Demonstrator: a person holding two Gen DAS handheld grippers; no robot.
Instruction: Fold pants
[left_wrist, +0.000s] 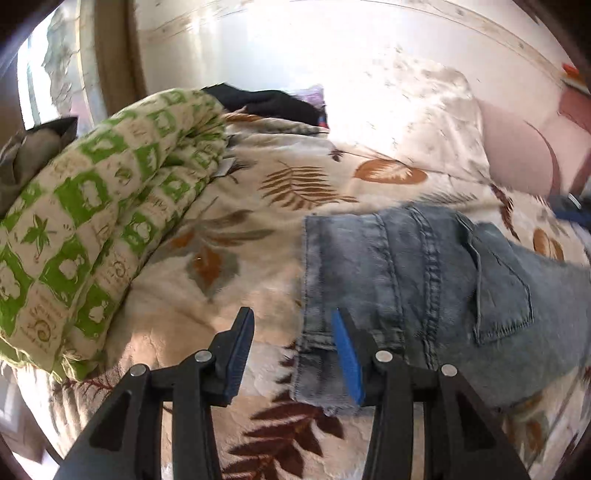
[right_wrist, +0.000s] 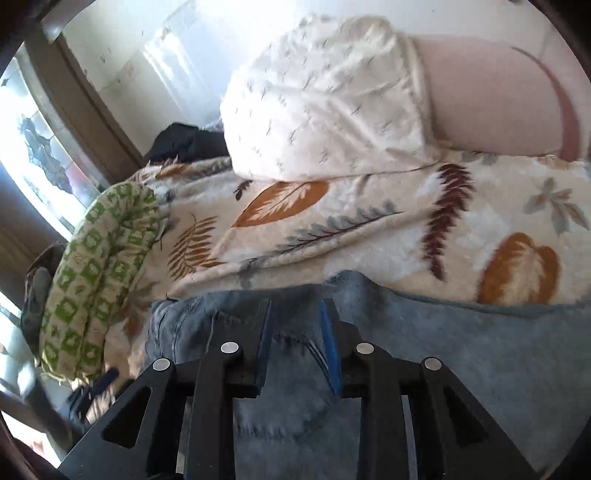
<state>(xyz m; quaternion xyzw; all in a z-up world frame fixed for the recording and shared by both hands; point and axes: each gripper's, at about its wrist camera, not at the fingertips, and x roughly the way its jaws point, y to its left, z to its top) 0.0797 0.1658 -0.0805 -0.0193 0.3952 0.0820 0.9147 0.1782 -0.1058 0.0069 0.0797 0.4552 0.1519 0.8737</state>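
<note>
The jeans are lying on the bed, on a cream blanket printed with brown and grey leaves. In the left wrist view they are filling the right half of the near blanket, with a back pocket facing up and a frayed hem at the near left corner.

The left gripper is hovering over that left edge of the jeans. Its jaws are standing spread, with nothing between them: the left pad is over bare blanket and the blue right pad is over the denim. Whether the right pad is touching the cloth, I cannot tell.

In the right wrist view the jeans are stretching across the near part of the frame. The right gripper is sitting low over them, its jaws spread, with denim showing in the gap between the 2 blue pads. The pads are not pinching the cloth.

A green-and-cream checked quilt is lying rolled along the left side of the bed, just beside the blanket's left edge. A white pillow is resting at the far end, with a pink pillow touching its right side. A dark garment is lying at the far left, beyond the quilt.
</note>
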